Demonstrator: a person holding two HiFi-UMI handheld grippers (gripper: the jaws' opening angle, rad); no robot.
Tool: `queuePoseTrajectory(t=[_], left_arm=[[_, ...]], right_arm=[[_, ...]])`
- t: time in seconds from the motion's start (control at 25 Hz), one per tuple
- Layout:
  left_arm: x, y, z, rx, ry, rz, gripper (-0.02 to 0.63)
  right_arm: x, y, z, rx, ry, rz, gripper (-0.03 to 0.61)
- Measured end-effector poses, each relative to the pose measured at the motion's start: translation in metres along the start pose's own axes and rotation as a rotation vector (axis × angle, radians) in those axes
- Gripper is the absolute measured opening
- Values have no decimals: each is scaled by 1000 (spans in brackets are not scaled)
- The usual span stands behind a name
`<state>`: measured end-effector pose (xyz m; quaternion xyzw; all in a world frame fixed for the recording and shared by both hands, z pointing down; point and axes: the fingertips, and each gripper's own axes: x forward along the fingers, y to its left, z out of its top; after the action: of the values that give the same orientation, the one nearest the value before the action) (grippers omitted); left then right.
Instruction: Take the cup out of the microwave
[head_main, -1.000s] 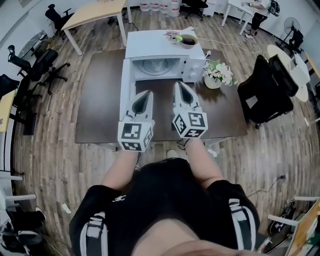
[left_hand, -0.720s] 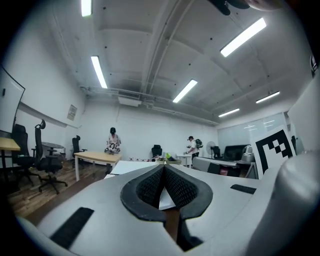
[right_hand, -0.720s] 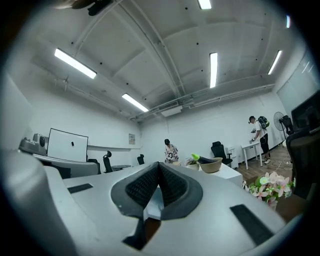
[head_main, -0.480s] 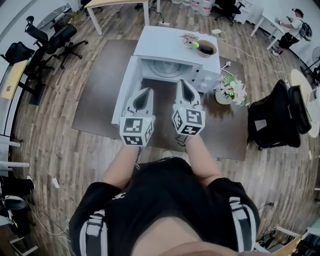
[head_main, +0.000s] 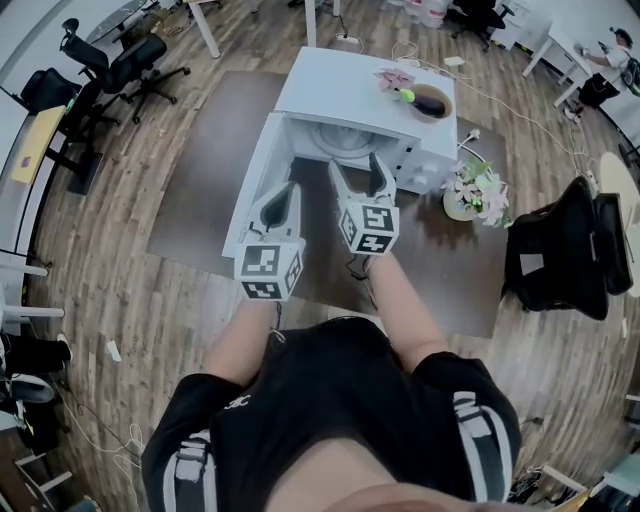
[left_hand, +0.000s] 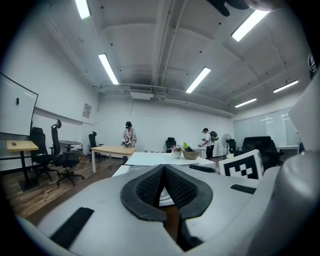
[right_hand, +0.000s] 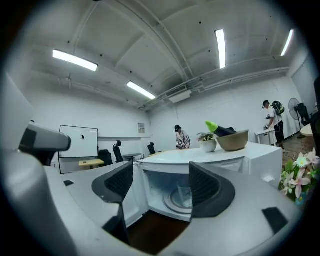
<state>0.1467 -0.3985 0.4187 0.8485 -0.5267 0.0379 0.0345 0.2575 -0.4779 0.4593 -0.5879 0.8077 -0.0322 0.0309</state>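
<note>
Closest in, left gripper (head_main: 287, 190) of smooth pale-grey plastic with a marker cube at its back, ribbed black rubber pads (left_hand: 150, 187) pressed tip to tip on nothing, close by the swung-open flat white door (head_main: 254, 172). Just beside it and reaching a little further, matching right gripper (head_main: 356, 165), curved jaws spread wide and opening at this moment, textured dark pads (right_hand: 120, 182) bare, nothing gripped, aimed at the mouth of the boxy white microwave (head_main: 350, 85). Below both, flat dark-brown rectangular tabletop (head_main: 195, 190) over wood-plank floor. Inside the pale cavity, round glass turntable (right_hand: 170, 201) and on it the clear, straight-walled glass cup (right_hand: 184, 194), upright, partly behind one pad in the right gripper view, well clear of both jaws. On the microwave's smooth top, round tan bowl (head_main: 433, 101) holding something dark and glossy with a bright green tip, next to a small potted plant (head_main: 392, 78). Right of the microwave on the table, rounded pale pot of pink and white flowers (head_main: 477, 195). Furthest off, black wheeled office chairs (head_main: 120, 65) and a light wooden desk (head_main: 40, 140).
</note>
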Motion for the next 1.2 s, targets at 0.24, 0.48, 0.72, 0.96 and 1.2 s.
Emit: queuePoseTrajectory(t=[0.24, 0.48, 0.72, 0.96, 1.2], left_arm=[[11, 8, -19, -16, 33, 32, 2], [35, 7, -40, -42, 68, 38, 2], [60, 8, -68, -69, 91, 25, 2], [63, 25, -83, -85, 112, 50, 2], [64, 35, -97, -105, 142, 45, 2]], right_arm=[[54, -25, -57, -45, 132, -57, 357], [107, -59, -98, -92, 178, -155, 373], [157, -83, -142, -92, 243, -228, 397], [190, -99, -168, -67, 295, -244, 405], [207, -105, -181, -77, 340, -235, 401]])
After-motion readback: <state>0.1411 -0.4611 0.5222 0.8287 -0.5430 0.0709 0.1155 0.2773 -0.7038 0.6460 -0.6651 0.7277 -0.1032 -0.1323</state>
